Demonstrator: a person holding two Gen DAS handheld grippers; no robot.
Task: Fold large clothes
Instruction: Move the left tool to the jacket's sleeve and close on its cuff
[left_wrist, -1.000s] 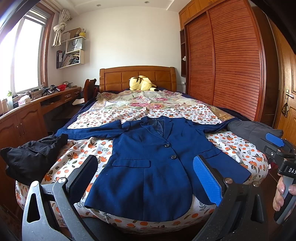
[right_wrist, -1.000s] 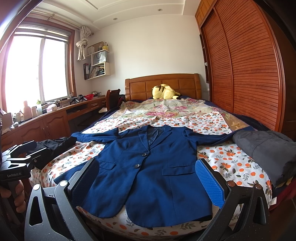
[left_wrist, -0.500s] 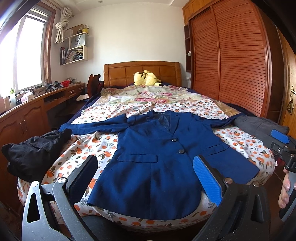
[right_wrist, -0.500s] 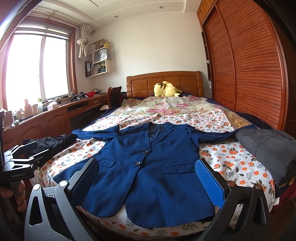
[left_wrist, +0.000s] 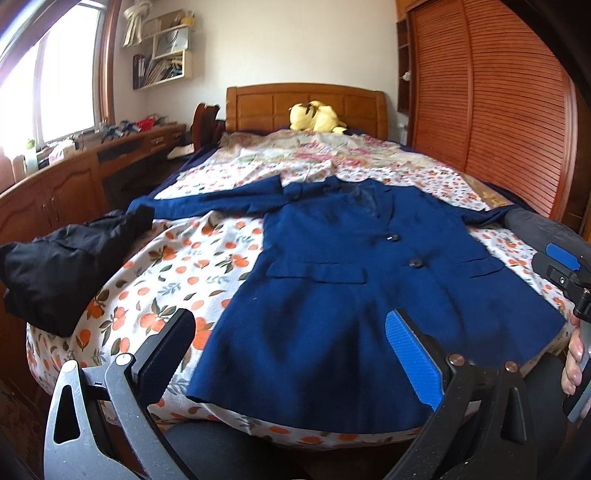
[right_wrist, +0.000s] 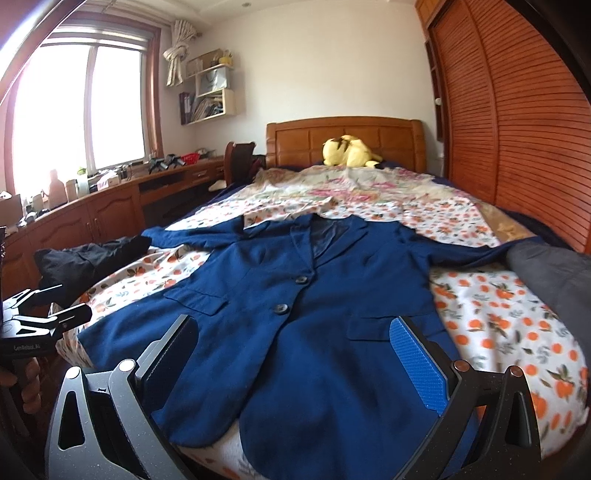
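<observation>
Left wrist view: left gripper hovers above the foot end of the bed, fingers spread wide with nothing between them; one finger black, the other with a blue ribbed pad; navy blazer lies flat on the orange-print sheet, front side up, two dark buttons fastened, sleeves stretched out to either side, hem nearest the camera at the foot edge of the bed; black garment bunched on the left corner of the bed, touching the tip of the blazer's left-hand sleeve; grey garment on the right edge by the other sleeve; right gripper seen at the right border, held by a hand, its opening unclear from here; yellow plush toy against the wooden headboard. Right wrist view: right gripper likewise above the blazer hem, fingers parted and empty; left gripper visible at the left border, off the bed edge; black garment on the left side of the bed, grey garment on the right; plush toy at the headboard; louvred wardrobe doors along the right wall; window above a cluttered wooden worktop on the left.
</observation>
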